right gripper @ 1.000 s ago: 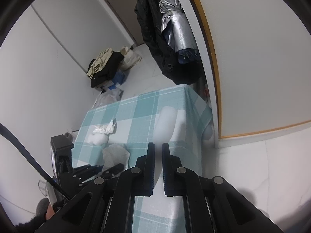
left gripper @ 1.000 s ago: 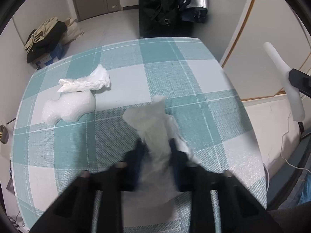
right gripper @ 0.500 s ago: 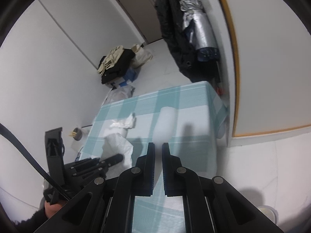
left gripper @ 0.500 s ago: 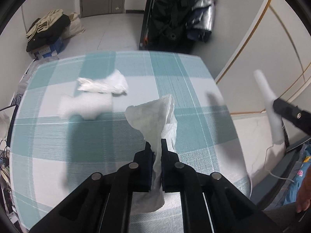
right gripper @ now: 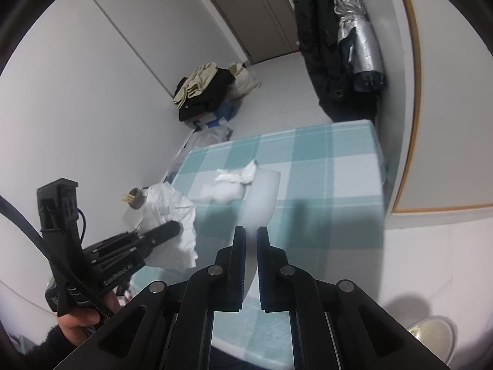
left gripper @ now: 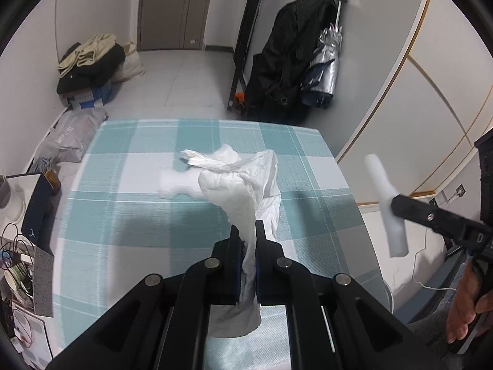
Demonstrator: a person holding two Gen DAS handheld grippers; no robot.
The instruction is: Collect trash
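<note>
The left gripper (left gripper: pixel 249 231) is clenched on a crumpled white paper sheet (left gripper: pixel 246 191), its black jaws having just drawn together on it, and the paper hangs above the teal-and-white checked tablecloth (left gripper: pixel 138 215), clear of the surface. One end of the sheet billows up ahead of the fingers; the other trails down between them (it looks thin, almost like tissue wrap).

The right gripper (right gripper: pixel 251 237) is pinched tight on a long white foam strip (right gripper: pixel 262 194), which shows in the left view as a pale bar (left gripper: pixel 385 206) held out off the table's right edge, well apart from the cloth. In its own camera the strip is blurred, so I cannot make out its surface.

Two more scraps lie on the cloth towards the far side: a twisted white tissue (left gripper: pixel 209 158) and, touching it on the near side, a flat white foam piece with a notched outline (left gripper: pixel 177 186).

Off the table, a black coat (left gripper: pixel 286 55) hangs in the corner beside a folded silver umbrella (left gripper: pixel 323 67). A heap of black and beige clothes (left gripper: pixel 89 61) sits on the floor by the wall.
</note>
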